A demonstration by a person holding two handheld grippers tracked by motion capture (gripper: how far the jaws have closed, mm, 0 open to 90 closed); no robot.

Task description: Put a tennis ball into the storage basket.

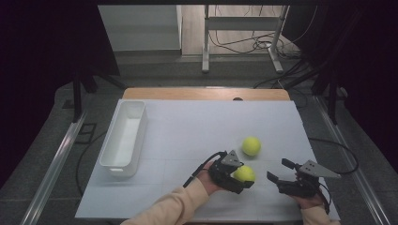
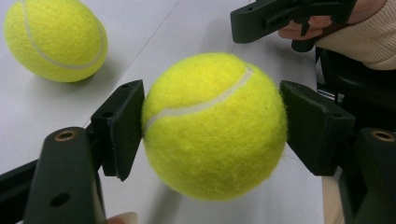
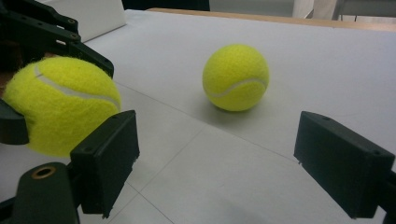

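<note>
A yellow tennis ball (image 2: 215, 126) sits between the black jaws of my left gripper (image 1: 243, 177), and both pads press on its sides. The ball hangs low over the white table sheet, near the front edge. A second tennis ball (image 1: 251, 146) lies free on the sheet just beyond it, also in the left gripper view as the free ball (image 2: 56, 39) at the upper left. My right gripper (image 1: 277, 169) rests to the right of the held ball, jaws wide apart with nothing between them. In the right gripper view the free ball (image 3: 236, 77) lies ahead and the held ball (image 3: 63, 105) is at the left.
A long white bin (image 1: 124, 136) stands along the left side of the sheet, its near end level with my left forearm. The table's wooden back edge (image 1: 206, 93) runs behind. Cables trail from both grippers, and dark floor rails flank the table.
</note>
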